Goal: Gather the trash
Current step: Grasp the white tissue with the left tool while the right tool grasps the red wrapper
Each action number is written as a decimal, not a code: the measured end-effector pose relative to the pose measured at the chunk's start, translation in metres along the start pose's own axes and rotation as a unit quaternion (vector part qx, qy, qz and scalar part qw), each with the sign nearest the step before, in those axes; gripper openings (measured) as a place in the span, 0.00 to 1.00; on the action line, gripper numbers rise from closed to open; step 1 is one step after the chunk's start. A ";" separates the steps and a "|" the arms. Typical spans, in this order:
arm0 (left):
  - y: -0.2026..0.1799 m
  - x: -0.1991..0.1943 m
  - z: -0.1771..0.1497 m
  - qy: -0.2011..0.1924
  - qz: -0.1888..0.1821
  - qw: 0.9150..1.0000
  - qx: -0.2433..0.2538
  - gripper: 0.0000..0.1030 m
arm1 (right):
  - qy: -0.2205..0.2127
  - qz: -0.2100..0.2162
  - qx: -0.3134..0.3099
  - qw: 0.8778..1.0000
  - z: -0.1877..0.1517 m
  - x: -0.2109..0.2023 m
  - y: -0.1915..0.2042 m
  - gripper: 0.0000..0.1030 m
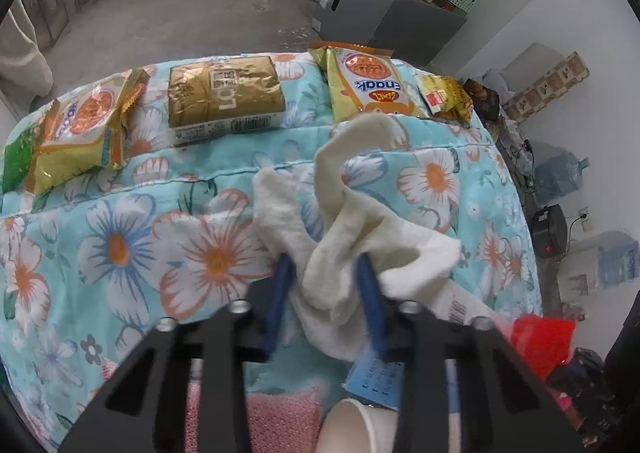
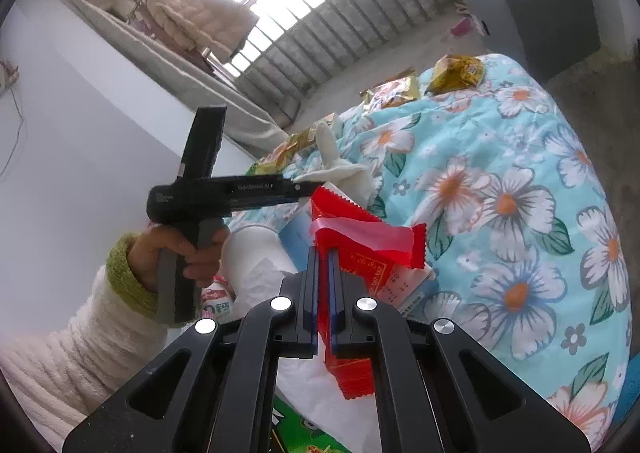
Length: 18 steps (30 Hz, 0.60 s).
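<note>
In the left wrist view my left gripper (image 1: 324, 263) points down at a floral blanket (image 1: 120, 245), and its blue fingers (image 1: 282, 285) pinch a crumpled white cloth (image 1: 360, 221) that bunches up between them. In the right wrist view my right gripper (image 2: 324, 259) is shut on a red wrapper (image 2: 360, 237), whose flap sticks out to the right. That view also shows a hand (image 2: 188, 253) holding the left gripper, with the white cloth (image 2: 340, 169) at its tip. Snack packets (image 1: 368, 81) and a gold pack (image 1: 224, 93) lie along the blanket's far edge.
A white paper cup (image 1: 352, 425) and a blue card (image 1: 376, 381) sit under the left gripper. A grey box (image 1: 360, 9) full of clutter stands on the concrete floor beyond. Water jugs (image 1: 560, 177) and cables line the right wall. A small bottle (image 2: 218, 303) lies below the hand.
</note>
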<state>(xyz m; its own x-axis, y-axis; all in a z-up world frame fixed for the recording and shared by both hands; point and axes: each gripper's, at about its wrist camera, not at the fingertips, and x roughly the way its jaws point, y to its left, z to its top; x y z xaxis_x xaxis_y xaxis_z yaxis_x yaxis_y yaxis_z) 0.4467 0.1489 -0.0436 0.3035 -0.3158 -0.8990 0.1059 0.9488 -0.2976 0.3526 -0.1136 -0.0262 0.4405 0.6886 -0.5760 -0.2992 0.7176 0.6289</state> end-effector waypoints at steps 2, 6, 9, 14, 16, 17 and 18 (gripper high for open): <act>-0.004 -0.003 -0.002 -0.005 0.005 1.000 0.013 0.15 | -0.006 0.004 0.003 1.000 0.000 -0.004 -0.001 0.02; -0.009 -0.012 -0.003 -0.024 0.006 0.999 0.027 0.09 | -0.015 0.009 0.007 1.000 0.001 -0.011 0.000 0.02; -0.014 -0.025 -0.003 -0.051 0.007 0.998 0.031 0.09 | -0.025 0.016 0.010 1.000 0.004 -0.017 -0.001 0.02; -0.025 -0.057 -0.005 -0.118 0.033 0.991 0.054 0.09 | -0.038 0.021 0.010 0.999 0.006 -0.026 0.002 0.02; -0.030 -0.071 -0.008 -0.147 0.041 0.986 0.062 0.09 | -0.043 0.023 0.010 0.999 0.006 -0.029 0.004 0.02; -0.032 -0.078 -0.008 -0.158 0.044 0.984 0.064 0.09 | -0.045 0.023 0.009 0.999 0.005 -0.031 0.005 0.02; -0.033 -0.086 -0.010 -0.172 0.047 0.982 0.066 0.09 | -0.047 0.024 0.009 0.999 0.005 -0.034 0.006 0.02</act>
<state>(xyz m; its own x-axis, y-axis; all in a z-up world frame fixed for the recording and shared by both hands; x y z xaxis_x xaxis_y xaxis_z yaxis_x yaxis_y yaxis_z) 0.4082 0.1443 0.0401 0.6165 -0.2313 -0.7526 0.1767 0.9721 -0.1540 0.3403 -0.1328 -0.0001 0.5044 0.7083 -0.4940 -0.3068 0.6817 0.6642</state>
